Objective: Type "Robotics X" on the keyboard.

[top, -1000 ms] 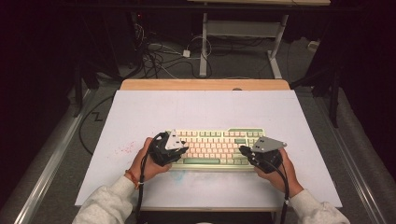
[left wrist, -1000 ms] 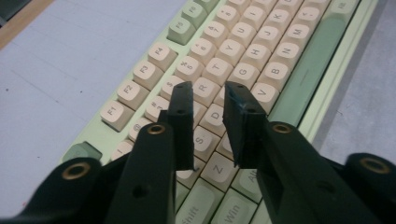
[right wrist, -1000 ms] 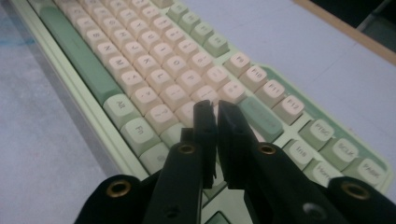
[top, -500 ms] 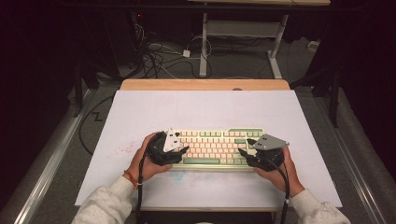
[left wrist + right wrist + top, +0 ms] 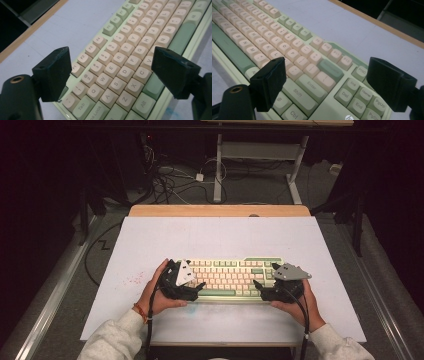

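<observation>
A keyboard (image 5: 227, 277) with cream and green keys lies on the white mat, near the front. My left gripper (image 5: 199, 288) is at its left end, my right gripper (image 5: 257, 286) at its right end, each held in a hand. In the left gripper view the keyboard (image 5: 125, 62) runs under the left gripper (image 5: 111, 60), whose jaws stand wide across the letter rows. In the right gripper view the right gripper (image 5: 327, 67) spans the Enter and Shift area of the keyboard (image 5: 294, 50). Both pairs of jaws have just been opening, and no pad presses on the keyboard.
The white mat (image 5: 220, 237) covers a wooden table (image 5: 220, 211). Behind the table, cables (image 5: 170, 182) lie on the dark floor beside a white desk frame (image 5: 260, 152). A metal rail (image 5: 55, 290) runs along the left side.
The jaws of both grippers have spread apart at the keyboard's ends. The hands and the keyboard stay where they were.
</observation>
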